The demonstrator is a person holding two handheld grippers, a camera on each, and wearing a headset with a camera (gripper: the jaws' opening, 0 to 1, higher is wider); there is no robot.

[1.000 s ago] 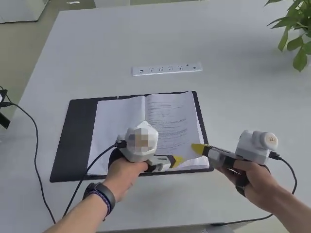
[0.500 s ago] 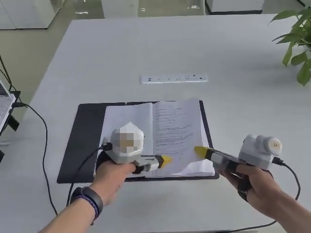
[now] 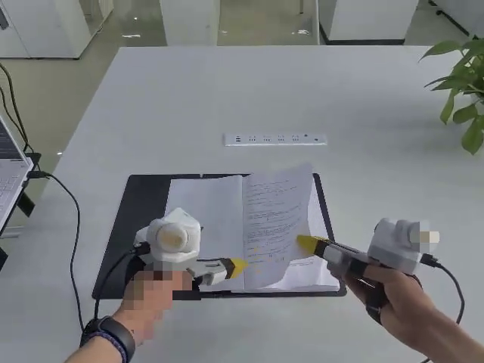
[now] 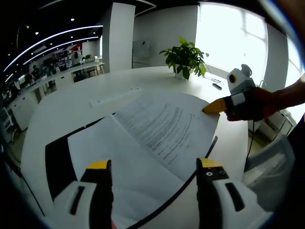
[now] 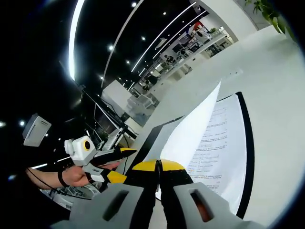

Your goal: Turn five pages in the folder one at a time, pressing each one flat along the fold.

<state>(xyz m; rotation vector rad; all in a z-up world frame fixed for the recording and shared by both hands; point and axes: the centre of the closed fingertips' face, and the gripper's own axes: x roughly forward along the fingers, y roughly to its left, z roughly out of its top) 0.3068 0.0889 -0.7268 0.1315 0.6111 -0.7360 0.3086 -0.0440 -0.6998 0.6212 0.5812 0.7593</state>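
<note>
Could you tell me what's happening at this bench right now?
A person is turning a page in an open folder on the white table. The right gripper has its jaws shut on the page's outer edge, lifting it off the right-hand stack. The left gripper hovers with jaws open over the folder's near edge, by the fold.

- The right gripper (image 5: 159,166) has its yellow-tipped jaws pressed together on the lower edge of a page (image 5: 193,126).
- That page stands lifted, blank side facing the camera, above the open folder (image 5: 249,152).
- A printed sheet (image 5: 221,143) lies flat in the folder, on the white desk (image 5: 281,95).
- At left, a hand (image 5: 78,175) holds the left gripper (image 5: 119,164), jaws spread.
- A plant (image 5: 267,12) shows at top right.
</note>
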